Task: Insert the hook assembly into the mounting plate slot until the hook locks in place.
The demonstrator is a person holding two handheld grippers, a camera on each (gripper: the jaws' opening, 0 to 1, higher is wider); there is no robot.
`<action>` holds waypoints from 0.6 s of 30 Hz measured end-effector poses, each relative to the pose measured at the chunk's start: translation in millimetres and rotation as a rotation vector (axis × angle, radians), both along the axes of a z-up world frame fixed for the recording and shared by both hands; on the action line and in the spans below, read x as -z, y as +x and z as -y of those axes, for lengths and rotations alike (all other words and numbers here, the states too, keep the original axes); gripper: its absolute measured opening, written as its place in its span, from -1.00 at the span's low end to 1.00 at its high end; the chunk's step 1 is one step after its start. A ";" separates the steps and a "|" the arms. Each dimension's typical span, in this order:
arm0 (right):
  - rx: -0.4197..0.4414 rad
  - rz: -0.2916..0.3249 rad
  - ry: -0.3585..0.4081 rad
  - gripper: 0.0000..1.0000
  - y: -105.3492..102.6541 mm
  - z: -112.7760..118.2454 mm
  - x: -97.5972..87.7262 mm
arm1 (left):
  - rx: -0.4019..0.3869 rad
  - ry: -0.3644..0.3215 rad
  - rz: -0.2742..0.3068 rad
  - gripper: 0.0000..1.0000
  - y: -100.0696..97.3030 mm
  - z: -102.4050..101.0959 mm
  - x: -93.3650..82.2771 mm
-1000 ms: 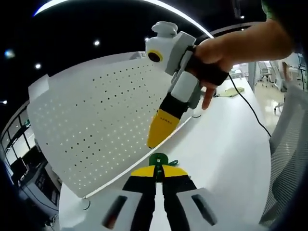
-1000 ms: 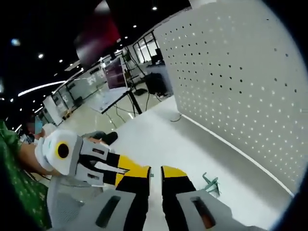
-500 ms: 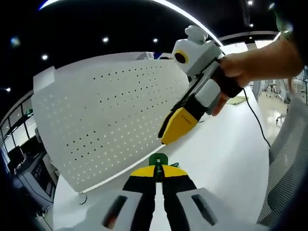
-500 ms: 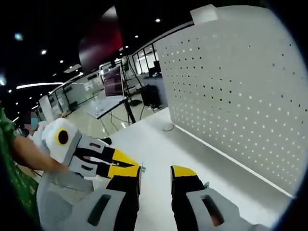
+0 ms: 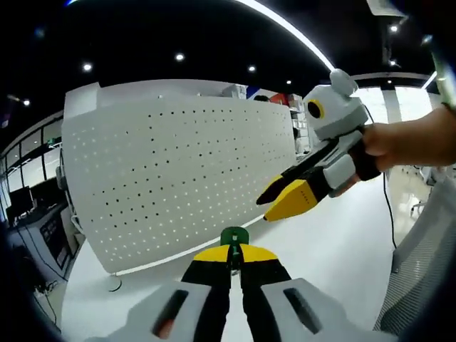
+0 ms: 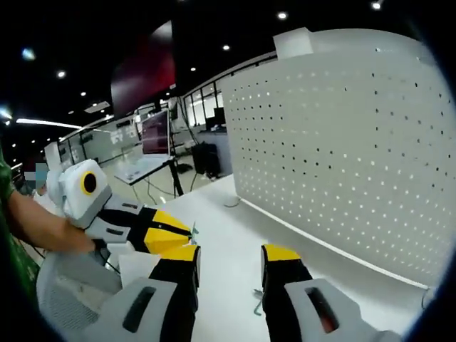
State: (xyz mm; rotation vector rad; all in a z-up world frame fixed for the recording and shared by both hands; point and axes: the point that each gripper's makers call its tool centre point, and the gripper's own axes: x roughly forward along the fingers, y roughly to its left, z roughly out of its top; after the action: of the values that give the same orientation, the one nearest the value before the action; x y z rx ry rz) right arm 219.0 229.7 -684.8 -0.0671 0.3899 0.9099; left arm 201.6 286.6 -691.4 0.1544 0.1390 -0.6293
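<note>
White perforated mounting plate [image 5: 178,178] stands upright on the white table [image 5: 335,249]. Left gripper [image 5: 230,258] has its jaws pinched on a green hook assembly [image 5: 234,237], held above the table in front of the plate. Right gripper [image 6: 229,258] has its jaws apart, nothing between them; in the left gripper view it hovers beside the plate, held by a hand [image 5: 413,142]. A second small green hook [image 6: 258,308] lies on the table.

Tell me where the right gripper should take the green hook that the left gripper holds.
Probably by its rounded end: the green hook sticks out beyond the shut left gripper, the rest hidden between its jaws. Bring the open right gripper from ahead.
</note>
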 end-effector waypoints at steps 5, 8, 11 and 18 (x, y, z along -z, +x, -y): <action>0.004 0.046 0.027 -0.22 -6.8 4.9 0.4 | -0.011 -0.017 -0.002 -0.93 -0.7 -2.9 -2.8; -0.006 0.047 0.047 -0.18 -12.9 7.6 -0.8 | -0.023 -0.031 -0.005 -0.93 -0.8 -6.2 -5.1; -0.010 0.067 0.056 -0.12 -17.4 10.5 -7.9 | -0.029 -0.042 -0.005 -0.93 -1.2 -8.5 -8.0; 0.008 0.132 0.093 -0.05 -25.2 22.9 -38.1 | -0.055 -0.053 -0.009 -0.93 1.1 -16.4 -13.0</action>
State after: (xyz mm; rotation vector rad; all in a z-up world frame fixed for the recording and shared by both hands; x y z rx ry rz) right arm 193.8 206.8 -646.7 -0.0404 0.2244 0.9093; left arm 202.7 303.0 -678.4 0.0964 0.1346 -0.5784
